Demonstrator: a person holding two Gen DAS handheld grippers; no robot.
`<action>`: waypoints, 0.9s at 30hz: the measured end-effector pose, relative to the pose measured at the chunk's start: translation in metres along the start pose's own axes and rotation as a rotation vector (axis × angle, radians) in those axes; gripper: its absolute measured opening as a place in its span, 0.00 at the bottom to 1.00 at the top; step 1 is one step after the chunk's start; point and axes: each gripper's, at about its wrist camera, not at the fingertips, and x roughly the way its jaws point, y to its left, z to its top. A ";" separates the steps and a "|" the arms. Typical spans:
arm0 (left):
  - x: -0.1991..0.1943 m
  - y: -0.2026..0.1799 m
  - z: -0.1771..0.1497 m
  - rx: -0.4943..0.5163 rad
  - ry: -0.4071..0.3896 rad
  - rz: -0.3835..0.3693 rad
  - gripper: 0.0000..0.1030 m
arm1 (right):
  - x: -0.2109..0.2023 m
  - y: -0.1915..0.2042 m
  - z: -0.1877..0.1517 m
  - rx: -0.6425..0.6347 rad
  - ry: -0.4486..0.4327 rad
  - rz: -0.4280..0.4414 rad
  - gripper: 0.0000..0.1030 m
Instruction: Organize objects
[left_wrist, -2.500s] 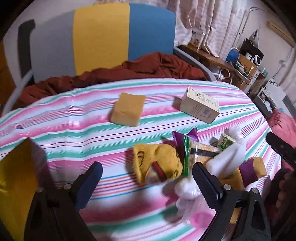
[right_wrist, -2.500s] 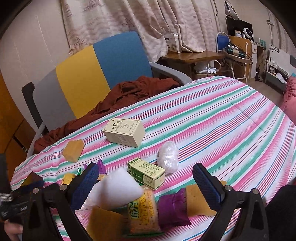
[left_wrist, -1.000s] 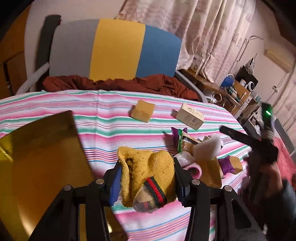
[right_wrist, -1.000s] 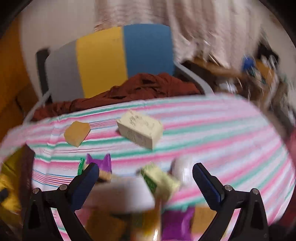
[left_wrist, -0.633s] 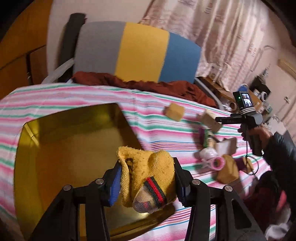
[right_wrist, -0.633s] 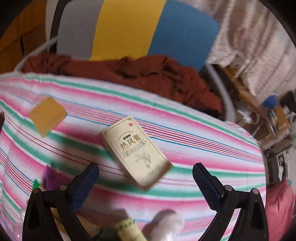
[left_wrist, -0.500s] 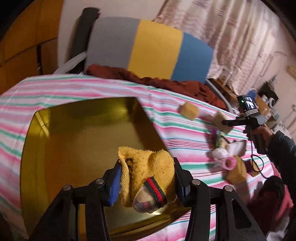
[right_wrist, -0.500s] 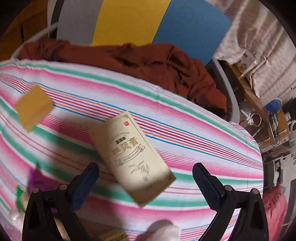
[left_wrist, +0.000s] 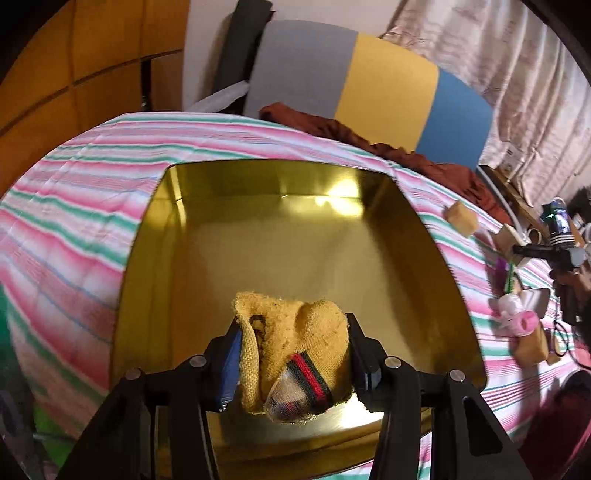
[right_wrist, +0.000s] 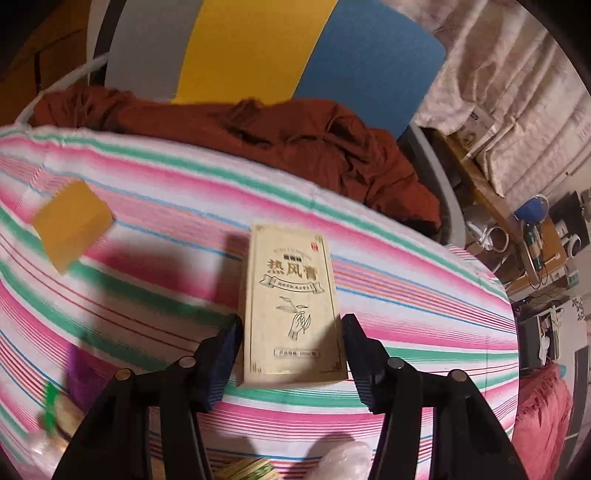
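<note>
My left gripper (left_wrist: 293, 354) is shut on a yellow knitted sock (left_wrist: 295, 350) with a red and green band and holds it over the near part of a gold square tin (left_wrist: 177, 236) on the striped tablecloth. My right gripper (right_wrist: 291, 350) has closed around a beige medicine box (right_wrist: 291, 306) that lies flat on the cloth; both pads sit at the box's sides. A yellow sponge block (right_wrist: 72, 223) lies to the left of the box.
A pile of small packets and a pink tape roll (left_wrist: 524, 325) lies right of the tin. A rust-red cloth (right_wrist: 295, 136) and a grey, yellow and blue chair back (right_wrist: 258, 44) are behind the table. A cluttered desk (right_wrist: 535, 240) stands at the right.
My left gripper has carried the sock leftward from the pile to above the gold tin. My right gripper has moved forward to the beige box and narrowed from wide open to around it.
</note>
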 end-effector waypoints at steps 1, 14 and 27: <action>-0.001 0.005 -0.004 -0.006 0.002 0.010 0.49 | -0.009 0.003 0.004 0.004 -0.021 -0.002 0.54; -0.013 0.021 -0.028 -0.004 -0.013 0.052 0.50 | -0.139 0.106 0.032 -0.073 -0.243 0.222 0.54; -0.020 0.034 -0.044 -0.013 -0.028 0.074 0.51 | -0.188 0.281 -0.008 -0.237 -0.234 0.519 0.54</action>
